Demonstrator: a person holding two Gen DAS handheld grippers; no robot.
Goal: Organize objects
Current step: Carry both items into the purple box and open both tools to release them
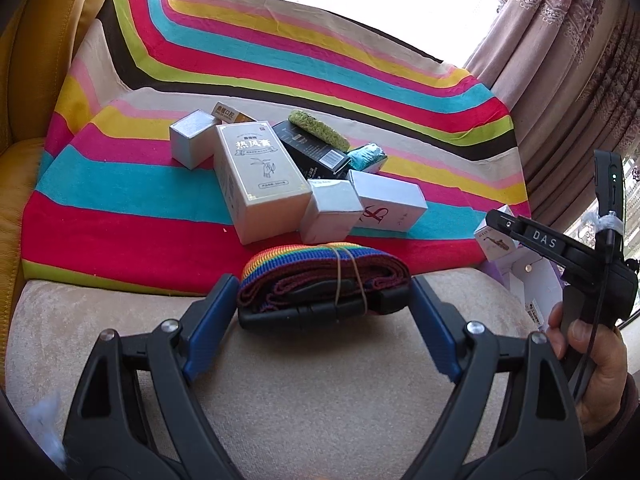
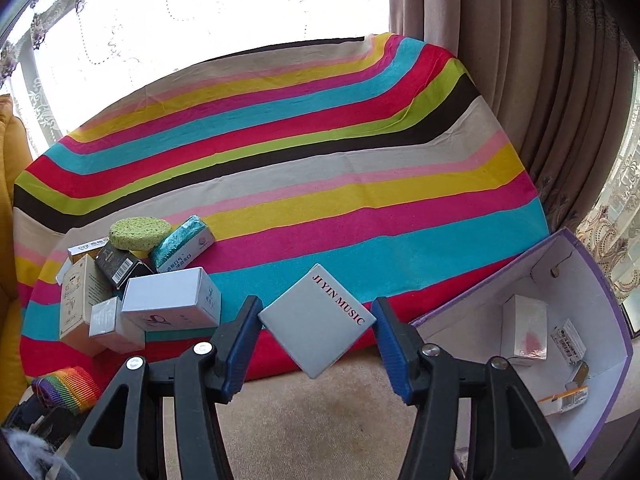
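Observation:
My right gripper (image 2: 318, 320) is shut on a white square box (image 2: 316, 324) printed "JI YIN MUSIC", held corner to corner above the seat's front edge. The left wrist view shows this same box (image 1: 496, 242) at the far right. My left gripper (image 1: 324, 294) stands open, its blue pads (image 1: 212, 320) on either side of a rainbow strap bundle (image 1: 320, 276) tied with a rubber band, which lies on the beige cushion. A pile of boxes (image 1: 260, 184), a green sponge (image 1: 316, 126) and a teal packet (image 1: 366, 156) sits on the striped cloth (image 1: 140, 196).
An open purple-edged carton (image 2: 596, 276) stands at the right beside the seat, holding a white box with a pink mark (image 2: 524, 328) and small packets. Curtains (image 2: 500, 80) hang behind. A yellow armrest (image 1: 36, 80) bounds the left. A hand (image 1: 600, 372) grips the right tool.

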